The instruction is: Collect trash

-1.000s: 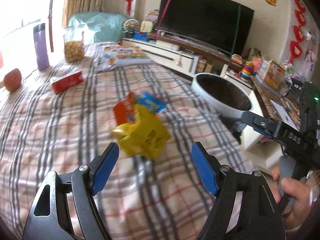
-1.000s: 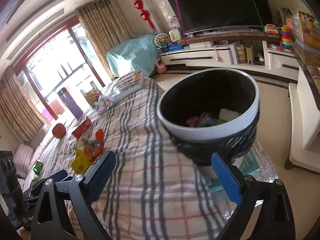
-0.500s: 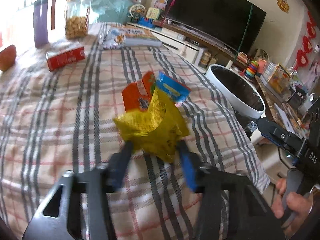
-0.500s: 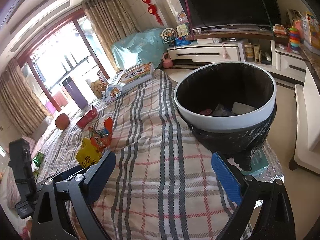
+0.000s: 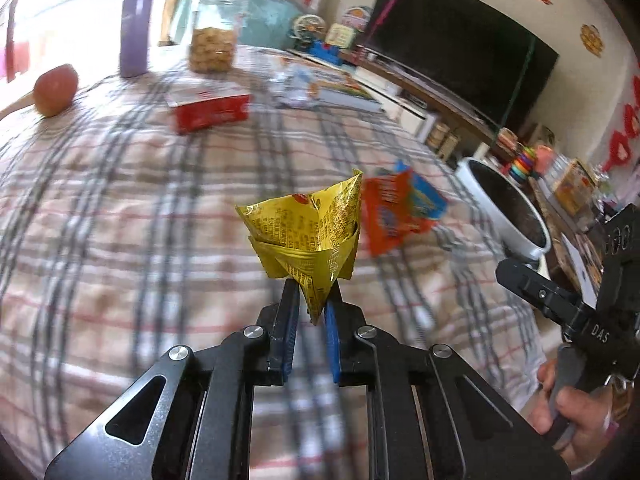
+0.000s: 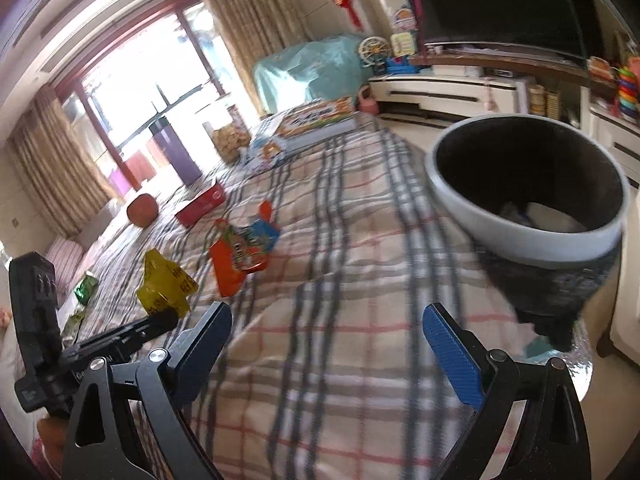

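Left claw (image 5: 312, 308): we see its blue pads, which have just been closing, pinched on the lower tip of the yellow wrapper (image 5: 308, 236).
Yellow wrapper: crumpled, standing up out of the claw above the plaid-covered surface (image 5: 120, 220); in the right wrist view we find it at (image 6: 164, 282), at the tip of the left claw.
Right claw (image 6: 326, 334): we see its jaws spread wide with only the cloth between them; a hand (image 5: 572, 420) holds its grip.
Orange and blue wrapper (image 5: 396, 212): lying flat just beyond the yellow one, apart from it.
Trash bin (image 6: 528, 184): white rim, black liner, at the right edge of the surface; we make out pale scraps inside, though blur hides what they are.
Red box (image 5: 210, 110): farther back on the cloth.
Far end: a round reddish fruit (image 5: 54, 88), a purple tumbler (image 5: 134, 28) and a clear jar of snacks (image 5: 212, 32).
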The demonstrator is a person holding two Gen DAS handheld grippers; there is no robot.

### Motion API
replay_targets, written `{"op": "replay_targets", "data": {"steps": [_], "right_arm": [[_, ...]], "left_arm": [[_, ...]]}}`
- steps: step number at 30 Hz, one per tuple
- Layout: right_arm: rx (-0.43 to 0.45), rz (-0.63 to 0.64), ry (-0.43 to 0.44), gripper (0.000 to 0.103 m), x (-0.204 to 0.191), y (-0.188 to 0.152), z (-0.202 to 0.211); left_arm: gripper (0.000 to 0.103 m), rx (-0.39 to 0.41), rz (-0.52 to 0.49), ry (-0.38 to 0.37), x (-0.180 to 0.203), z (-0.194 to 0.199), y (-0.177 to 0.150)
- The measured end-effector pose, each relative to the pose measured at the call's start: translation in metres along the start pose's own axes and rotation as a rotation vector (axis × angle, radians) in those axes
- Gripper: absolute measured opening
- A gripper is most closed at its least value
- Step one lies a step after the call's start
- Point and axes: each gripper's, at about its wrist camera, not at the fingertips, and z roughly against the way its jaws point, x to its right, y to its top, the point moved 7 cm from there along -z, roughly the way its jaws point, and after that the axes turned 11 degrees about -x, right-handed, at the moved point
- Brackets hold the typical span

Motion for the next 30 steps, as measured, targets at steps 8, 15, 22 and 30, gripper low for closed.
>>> {"op": "replay_targets", "data": {"steps": [8,15,22,30], "right_arm": [[-0.070,0.094,0.030,0.097,-0.036,0.009,-0.036],[-0.088,0.123,0.035,0.097,-0.046,0.026,-0.055],[-0.102,0.129,0.017,0.097,-0.048,0.040,-0.073],[-0.103,0.148,-0.039,0.054,-0.050,0.039,-0.082]], "left_arm": [[0.039,-0.006,0.054,0.045,-0.030,-0.001,0.000],[0.065,0.030,0.071,0.091,-0.043,0.004,0.006],[0.065,0.016,0.072,0.078,-0.045,-0.010,0.019],[0.045,-0.006,0.045,-0.003,-0.038,-0.021,0.035]]}}
